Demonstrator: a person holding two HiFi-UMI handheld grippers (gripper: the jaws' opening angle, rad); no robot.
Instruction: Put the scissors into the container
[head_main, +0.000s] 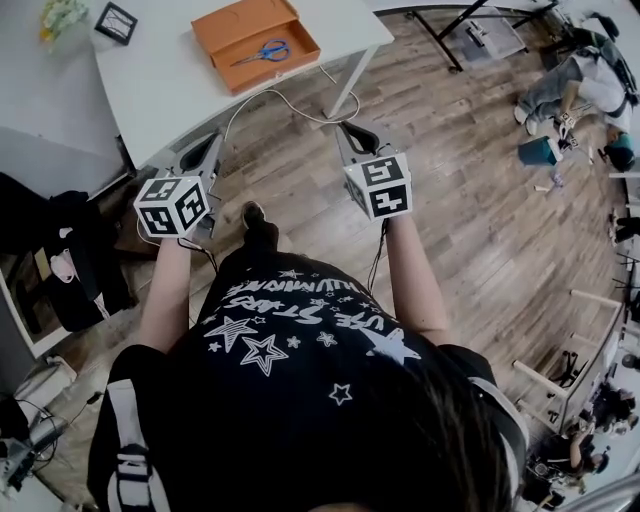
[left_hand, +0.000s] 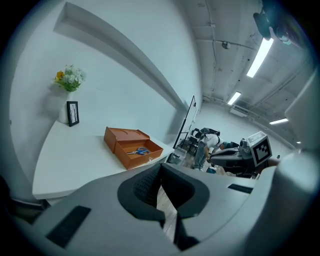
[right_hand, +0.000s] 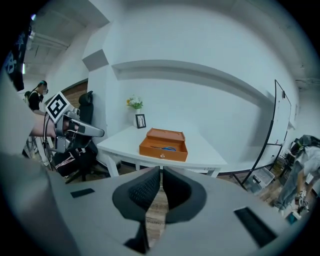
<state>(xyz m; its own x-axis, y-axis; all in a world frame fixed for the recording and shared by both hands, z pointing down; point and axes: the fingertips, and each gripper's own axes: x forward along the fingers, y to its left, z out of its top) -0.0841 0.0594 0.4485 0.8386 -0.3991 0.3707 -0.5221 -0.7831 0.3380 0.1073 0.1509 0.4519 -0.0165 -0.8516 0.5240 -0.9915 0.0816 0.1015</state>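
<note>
stars and white letters cover the person's black shirt, closest to the head camera. the letters sit upside down. one word looks like "stars", and the rest is too bent to read.

two bare arms reach forward from the body, a little apart and at about the same height. the left arm holds the left gripper. the right arm holds the right gripper. each gripper has a cube with black and white square marks on it, and no words. both grippers point toward the table and hang over the brown wooden floor, touching nothing.

in the left gripper view the two dark pads are pressed close together with nothing between them. in the right gripper view the pads are closed up too. only a thin slit shows, and nothing is caught in it.

farther on stands the white table. on it sits the orange box with its lid folded back. the blue-handled scissors lie flat inside the open part of the box, well apart from both grippers.

past the box, near the wall, stand a small black picture frame and a white vase of flowers. far off on the right, a person in a light top bends down to the floor.
</note>
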